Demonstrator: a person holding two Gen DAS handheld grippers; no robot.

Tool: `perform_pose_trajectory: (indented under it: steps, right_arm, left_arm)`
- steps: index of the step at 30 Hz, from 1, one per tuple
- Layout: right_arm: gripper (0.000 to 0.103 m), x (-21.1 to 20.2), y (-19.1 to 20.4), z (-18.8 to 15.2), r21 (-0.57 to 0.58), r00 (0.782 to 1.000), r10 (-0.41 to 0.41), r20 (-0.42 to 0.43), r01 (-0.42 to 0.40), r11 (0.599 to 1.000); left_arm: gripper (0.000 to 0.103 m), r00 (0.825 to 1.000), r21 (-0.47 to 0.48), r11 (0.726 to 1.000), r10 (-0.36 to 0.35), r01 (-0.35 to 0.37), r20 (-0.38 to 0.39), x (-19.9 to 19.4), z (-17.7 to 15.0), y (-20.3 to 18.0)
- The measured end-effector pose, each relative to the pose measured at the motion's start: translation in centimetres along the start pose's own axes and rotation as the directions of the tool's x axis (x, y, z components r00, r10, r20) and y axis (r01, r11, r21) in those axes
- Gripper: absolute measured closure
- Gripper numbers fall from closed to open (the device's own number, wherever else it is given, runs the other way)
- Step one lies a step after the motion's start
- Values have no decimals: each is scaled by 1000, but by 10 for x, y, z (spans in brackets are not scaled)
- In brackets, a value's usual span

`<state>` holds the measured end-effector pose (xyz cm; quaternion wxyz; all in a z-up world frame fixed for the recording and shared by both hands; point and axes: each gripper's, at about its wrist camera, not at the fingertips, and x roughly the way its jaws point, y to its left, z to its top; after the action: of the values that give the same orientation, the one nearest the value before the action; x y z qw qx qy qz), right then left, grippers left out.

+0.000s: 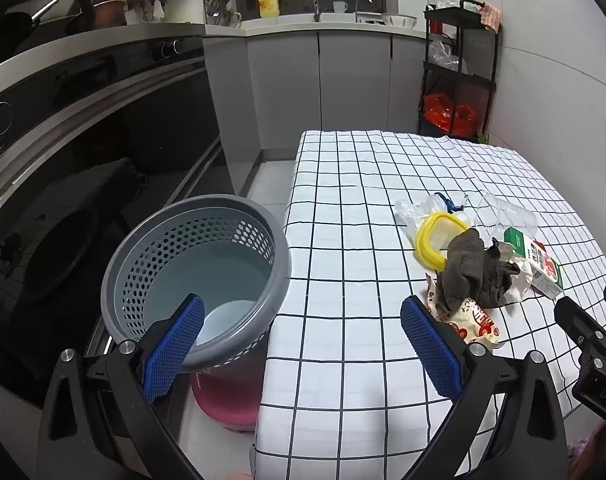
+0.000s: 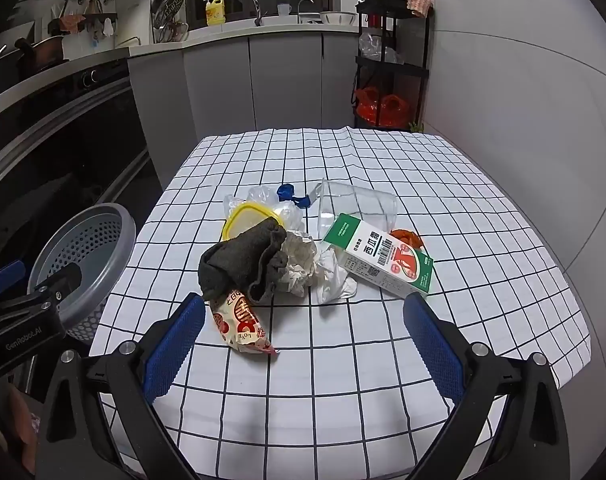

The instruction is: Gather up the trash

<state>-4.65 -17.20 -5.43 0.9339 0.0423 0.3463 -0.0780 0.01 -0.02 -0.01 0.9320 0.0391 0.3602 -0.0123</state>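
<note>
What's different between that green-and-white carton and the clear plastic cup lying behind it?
The carton is an opaque, printed box in green and white with red artwork; the clear plastic cup is see-through, so the checked tablecloth shows through it. The carton is flat-sided and box-shaped, the cup round and tapered. The carton lies nearer the right gripper, the cup farther back. Both lie on their sides on the cloth, untouched, in the same litter pile.
</note>
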Motion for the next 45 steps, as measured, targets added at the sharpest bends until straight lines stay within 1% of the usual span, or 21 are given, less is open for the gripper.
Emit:
perform_pose_trajectory:
  steps: [11,12,45]
  right_arm:
    - [8,-3,-1,2,-4,1000,3,16,-3,1000]
    - [8,-2,-1,2,-4,1000,3,17,-2,1000]
    - [8,-4,-1,1,-2,1000,6,20,-6,1000]
  left_arm:
    - [6,1000,-9,1000,17,-17,12,2,3,4]
    - [6,1000,-1,1000,7,-7,21,-5,1,1]
    - [6,1000,-2,1000,10,-10,17,-1,0,3]
